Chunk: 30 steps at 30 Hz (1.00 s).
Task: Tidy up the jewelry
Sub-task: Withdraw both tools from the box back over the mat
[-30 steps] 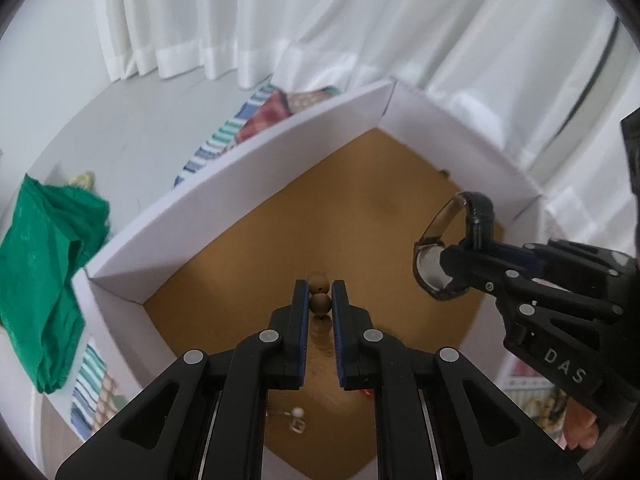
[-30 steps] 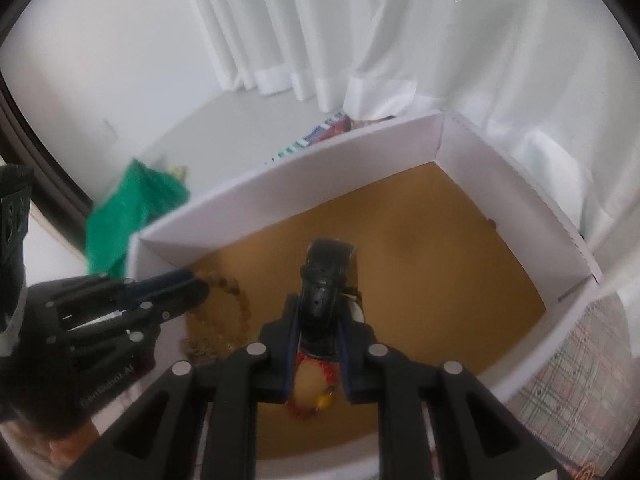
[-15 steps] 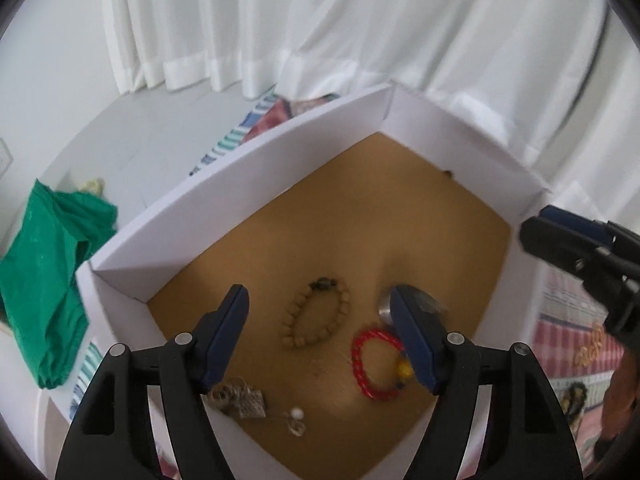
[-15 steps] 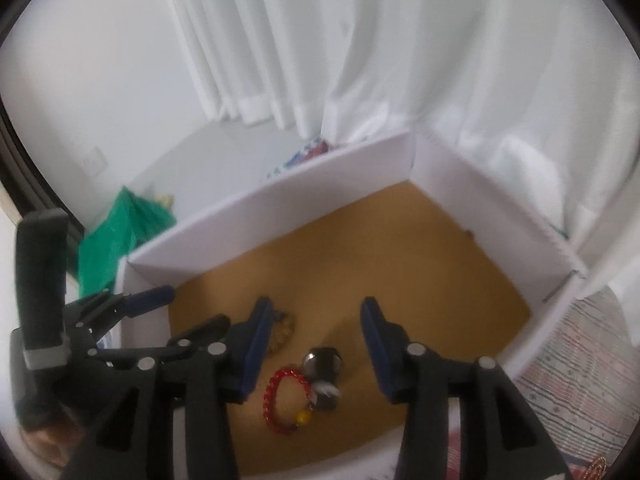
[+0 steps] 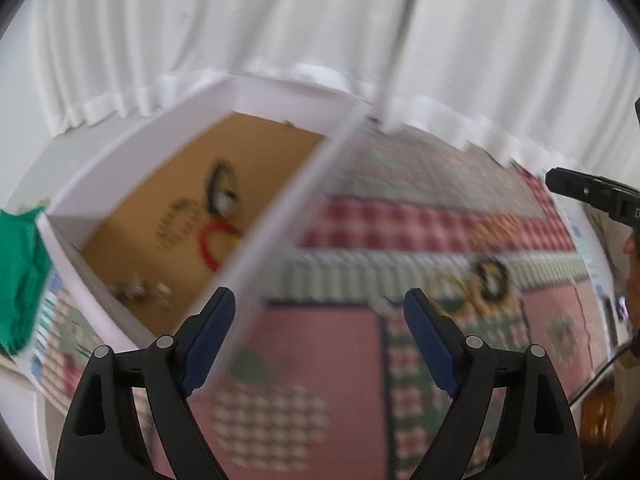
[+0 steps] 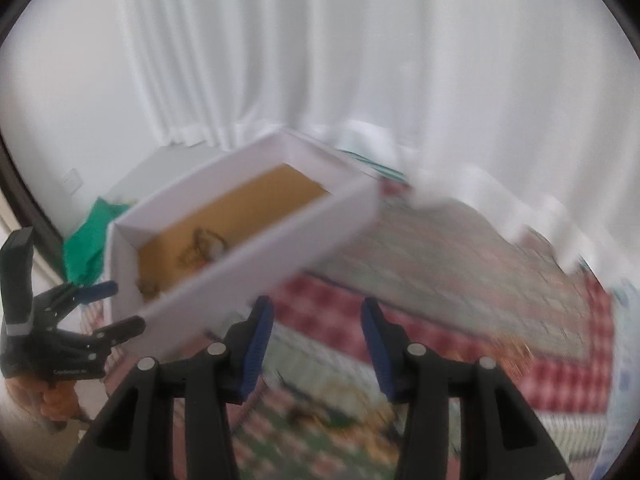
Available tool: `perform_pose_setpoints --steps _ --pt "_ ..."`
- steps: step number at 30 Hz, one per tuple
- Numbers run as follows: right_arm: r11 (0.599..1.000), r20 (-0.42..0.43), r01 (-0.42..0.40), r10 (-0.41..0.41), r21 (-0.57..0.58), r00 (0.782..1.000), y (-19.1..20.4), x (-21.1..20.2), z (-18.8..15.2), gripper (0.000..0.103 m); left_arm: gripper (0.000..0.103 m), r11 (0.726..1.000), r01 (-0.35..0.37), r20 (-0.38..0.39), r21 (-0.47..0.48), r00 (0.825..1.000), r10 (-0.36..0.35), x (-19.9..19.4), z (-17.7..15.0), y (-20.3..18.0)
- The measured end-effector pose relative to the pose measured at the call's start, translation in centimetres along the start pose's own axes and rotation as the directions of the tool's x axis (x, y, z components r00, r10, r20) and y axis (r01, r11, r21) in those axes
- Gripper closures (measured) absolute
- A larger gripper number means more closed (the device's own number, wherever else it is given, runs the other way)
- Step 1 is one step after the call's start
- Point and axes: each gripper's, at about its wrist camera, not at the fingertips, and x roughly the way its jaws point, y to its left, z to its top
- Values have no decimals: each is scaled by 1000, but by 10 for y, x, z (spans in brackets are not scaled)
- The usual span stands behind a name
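White curtains (image 5: 280, 32) hang behind a patchwork cloth (image 5: 400, 232). On it sits a white box (image 6: 256, 248) with a brown floor, holding a watch (image 5: 222, 192), a bead bracelet (image 5: 178, 220) and a red bracelet (image 5: 208, 244) (all blurred). More jewelry (image 5: 490, 278) lies on the cloth. The left tongs (image 5: 320, 320) are opening wide, nothing between them; the right tongs (image 6: 316, 344) stand partly open, empty.

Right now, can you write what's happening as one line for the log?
left gripper: opening, nothing between | right gripper: open, empty | box: holds red bracelet, watch | dark ring: on patterned cloth
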Motion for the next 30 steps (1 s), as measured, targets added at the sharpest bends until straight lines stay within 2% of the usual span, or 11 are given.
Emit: perform_pose_setpoints --steps 4,8,11,14,20,30 --pt "996 8 72 -73 53 997 -21 -33 -61 57 16 999 32 -20 23 999 -32 -1 -38 -36" --pt "987 23 123 -126 104 992 -20 -56 -135 57 16 995 40 -67 88 997 -34 3 -71 -65" --pt "979 1 124 -126 163 992 -18 -63 -183 57 16 993 46 -83 110 996 -37 2 -87 -78" --pt "975 -43 108 -102 193 994 -18 -64 -215 57 16 989 70 -103 134 993 -56 2 -97 -90" --pt "974 -37 108 -103 200 994 -13 -69 -228 57 16 985 76 -106 153 992 -60 0 -102 -102" --pt "972 -34 85 -80 217 996 -16 -66 -228 57 16 990 57 -108 126 993 -43 1 -100 -90"
